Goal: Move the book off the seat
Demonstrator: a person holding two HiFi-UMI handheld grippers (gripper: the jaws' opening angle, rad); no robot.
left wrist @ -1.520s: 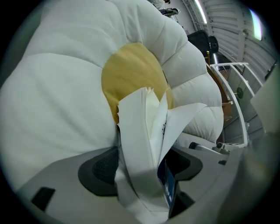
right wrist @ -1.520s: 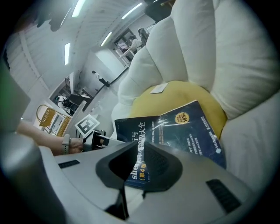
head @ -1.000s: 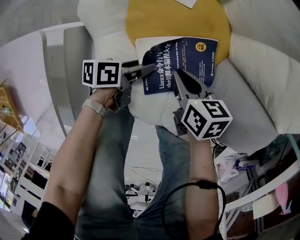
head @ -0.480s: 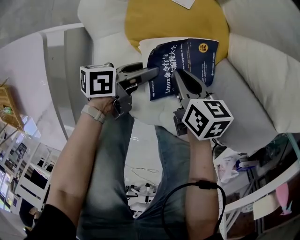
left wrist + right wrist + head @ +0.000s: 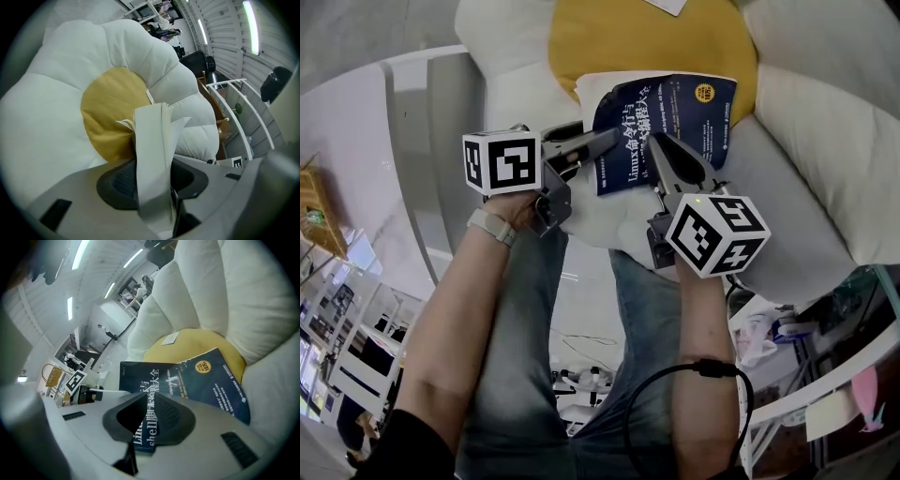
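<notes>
The dark blue paperback book [image 5: 675,117] carries white title lettering in which "Linux" and "shell" can be read, and a small round orange badge near one corner. Its glossy cover bows a little, and the white block of pages shows beneath it along the side toward our left hand. From that side we see the book edge-on, with a few leaves fanning loose at the top. It sits on the flower-shaped cushion seat, across the near rim of the mustard-yellow round centre [image 5: 609,37] and onto one of the puffy white petals [image 5: 806,122] in front of us. Whether its underside is clear of the padding we cannot tell.

Our left tongs [image 5: 152,168] have just been closing, and now both ribbed black pads press on the page block from either side, so the book is clamped at that edge. Our right tongs [image 5: 143,399] are drawn narrow, their tips meeting over the lower part of the cover. The title print shows through the sliver between the pads, and nothing is pinched there.

A small white tag [image 5: 171,338] lies on the far side of the yellow centre. Below the cushion are our blue denim trousers [image 5: 525,356], a pale wristband [image 5: 492,225] on the left wrist, and a black cable [image 5: 675,394] looping from the right hand.
</notes>
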